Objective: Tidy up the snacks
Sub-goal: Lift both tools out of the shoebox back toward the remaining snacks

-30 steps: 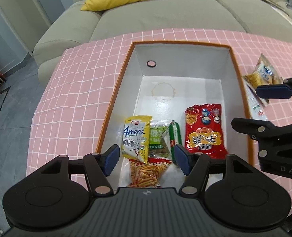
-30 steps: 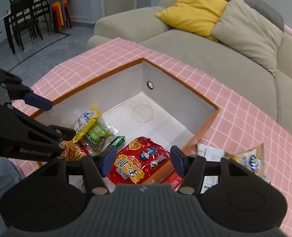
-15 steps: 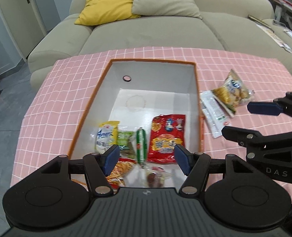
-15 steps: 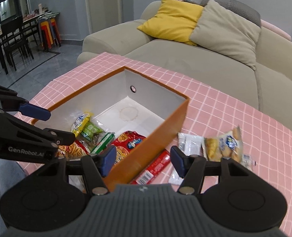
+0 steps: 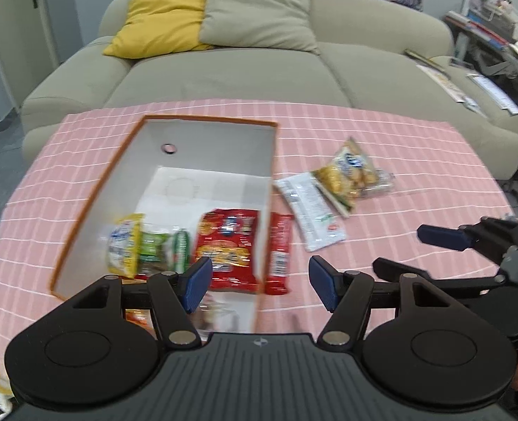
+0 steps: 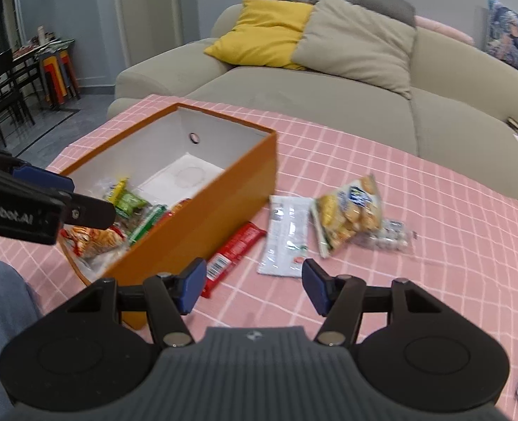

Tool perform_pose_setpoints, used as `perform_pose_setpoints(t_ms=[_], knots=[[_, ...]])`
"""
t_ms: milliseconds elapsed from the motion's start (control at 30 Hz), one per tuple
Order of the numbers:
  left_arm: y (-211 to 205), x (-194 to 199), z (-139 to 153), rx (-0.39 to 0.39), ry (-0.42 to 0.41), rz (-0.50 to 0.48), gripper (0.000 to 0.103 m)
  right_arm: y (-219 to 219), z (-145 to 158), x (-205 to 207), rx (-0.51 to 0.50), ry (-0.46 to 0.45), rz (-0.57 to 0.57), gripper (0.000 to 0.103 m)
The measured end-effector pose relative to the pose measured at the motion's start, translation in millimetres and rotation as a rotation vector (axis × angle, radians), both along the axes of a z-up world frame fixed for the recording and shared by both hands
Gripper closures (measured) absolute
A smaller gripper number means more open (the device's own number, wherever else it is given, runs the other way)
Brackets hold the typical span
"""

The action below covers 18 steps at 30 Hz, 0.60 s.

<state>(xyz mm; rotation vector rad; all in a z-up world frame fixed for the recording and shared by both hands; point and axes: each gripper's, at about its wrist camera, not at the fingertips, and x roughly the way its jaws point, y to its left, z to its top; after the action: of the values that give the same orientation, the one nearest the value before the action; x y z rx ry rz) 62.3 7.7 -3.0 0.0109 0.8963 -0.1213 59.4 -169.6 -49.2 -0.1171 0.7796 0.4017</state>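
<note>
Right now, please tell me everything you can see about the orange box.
The orange box is an open, lidless rectangular carton, orange outside and white inside, with a small round hole in its far end wall. It stands upright on the pink checked tablecloth. Several snack packets lie at its near end; a red bar lies against its outer side.

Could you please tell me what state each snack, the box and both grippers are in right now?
Orange box: open, no lid, partly filled with snacks.
Red bag: flat inside the box.
Red bar: on the tablecloth, against the box's outer wall.
White packet: flat on the cloth.
Yellow cracker bag: on the cloth, overlapping a clear packet.
Left gripper: open, empty.
Right gripper: open, empty.
</note>
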Motion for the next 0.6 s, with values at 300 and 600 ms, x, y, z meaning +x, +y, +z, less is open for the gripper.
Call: perform_pose_setpoints(t_ms=[300,600], knots=[[-34.9,-5.8,-26.5,-0.073,-0.002,-0.045,0.029,-37.6,-31.7,-19.3,-0.002,-0.013,-0.117,0.045],[-57.9,-4.0,-57.8,-0.071,-0.016,-0.055,0.029,-45.2,-59.9,-25.1,-0.044,-0.008,-0.135,0.044]])
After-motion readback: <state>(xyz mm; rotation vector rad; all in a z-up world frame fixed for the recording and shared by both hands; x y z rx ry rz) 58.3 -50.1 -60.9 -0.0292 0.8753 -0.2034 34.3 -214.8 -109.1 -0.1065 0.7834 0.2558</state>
